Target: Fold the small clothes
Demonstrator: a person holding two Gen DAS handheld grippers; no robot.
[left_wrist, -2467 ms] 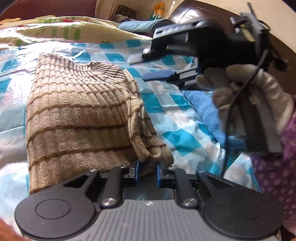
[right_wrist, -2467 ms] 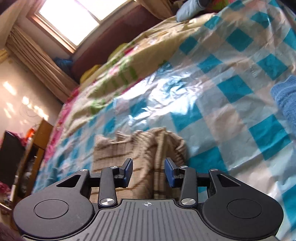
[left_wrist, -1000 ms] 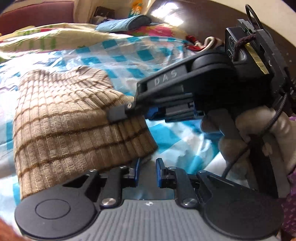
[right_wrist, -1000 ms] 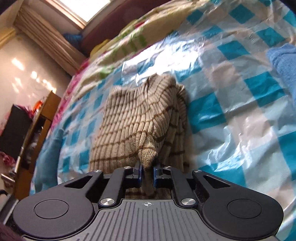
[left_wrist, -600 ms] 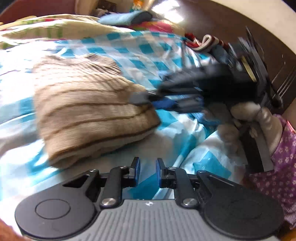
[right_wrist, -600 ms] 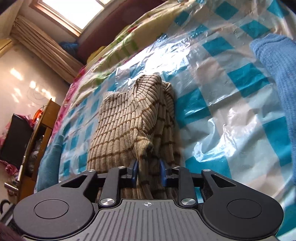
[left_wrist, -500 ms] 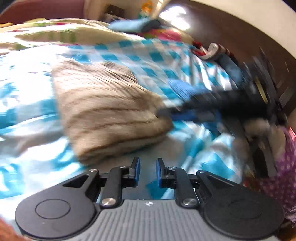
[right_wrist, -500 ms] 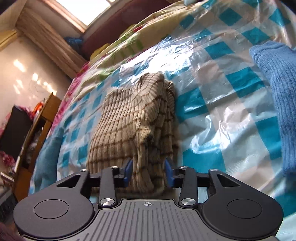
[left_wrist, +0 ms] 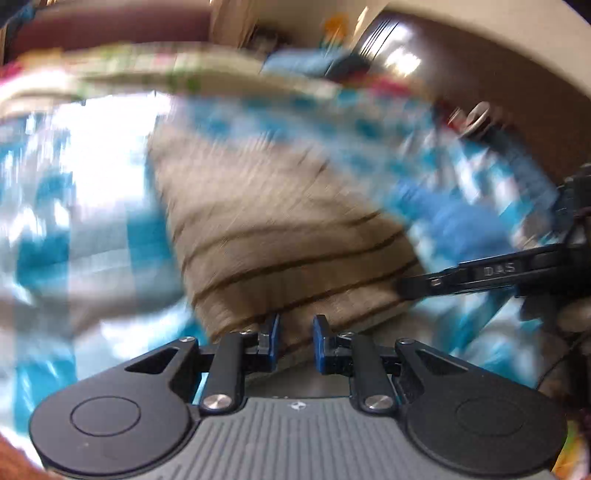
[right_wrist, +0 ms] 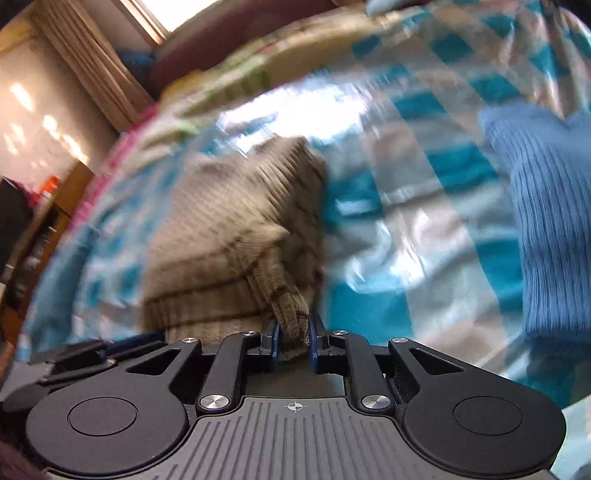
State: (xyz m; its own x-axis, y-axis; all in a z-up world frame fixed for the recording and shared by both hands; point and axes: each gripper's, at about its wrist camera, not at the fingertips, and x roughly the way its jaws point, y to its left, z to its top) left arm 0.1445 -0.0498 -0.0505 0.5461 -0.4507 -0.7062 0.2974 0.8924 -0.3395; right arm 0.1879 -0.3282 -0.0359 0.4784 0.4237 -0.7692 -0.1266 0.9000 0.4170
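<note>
Whereas 0.5 s ago the right gripper (right_wrist: pixel 293 338) stood wide open over the striped sweater (right_wrist: pixel 236 236), its jaws have now closed to a narrow gap w/ a knit tip pinched between them; the left gripper (left_wrist: pixel 294 341) is still slightly open at the sweater's near edge, holding nothing, so prob. another fold or a shift is starting. Sweater lies folded on the blue-check plastic sheet (right_wrist: pixel 417 221) on a bed, beside a blue knit (right_wrist: pixel 546 221); curtained window (right_wrist: pixel 147 14) behind, both views motion-blurred.

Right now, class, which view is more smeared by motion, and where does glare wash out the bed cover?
Left wrist view: heaviest blur, striped sweater smeared, glare upper left on the checked cover. Right wrist view: milder blur, blue knit sharper, glare above the sweater.
</note>
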